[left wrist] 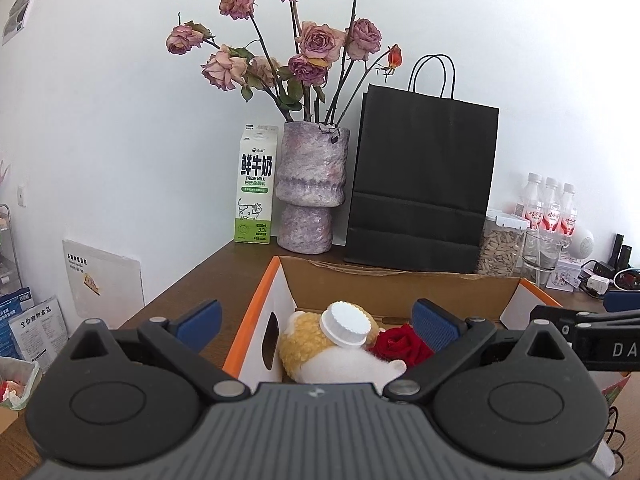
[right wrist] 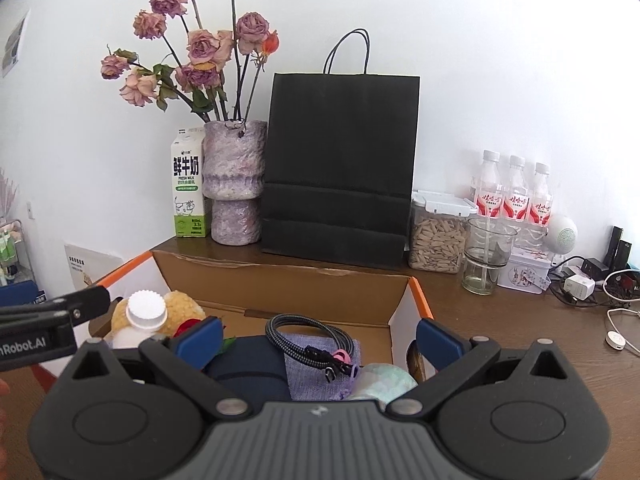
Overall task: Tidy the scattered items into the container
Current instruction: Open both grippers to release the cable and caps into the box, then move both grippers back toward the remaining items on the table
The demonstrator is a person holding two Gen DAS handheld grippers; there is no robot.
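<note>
Cardboard box (right wrist: 280,280) with orange edges, on the brown table (right wrist: 500,320) in front of the black paper bag (right wrist: 340,168). Inside at the left: a yellow-and-white plush toy (left wrist: 304,340), a white-capped bottle (left wrist: 346,324) resting on it, a red rose (left wrist: 402,344) just beside. Further right inside: a coiled braided cable (right wrist: 308,340) on a lilac cloth (right wrist: 320,376), a dark blue item (right wrist: 248,364), a pale green bundle (right wrist: 384,380). Left gripper (left wrist: 316,326) over the box's left end, blue pads spread wide apart, nothing between them. Right gripper (right wrist: 318,342) above the box's right half, likewise wide apart and holding nothing.
</note>
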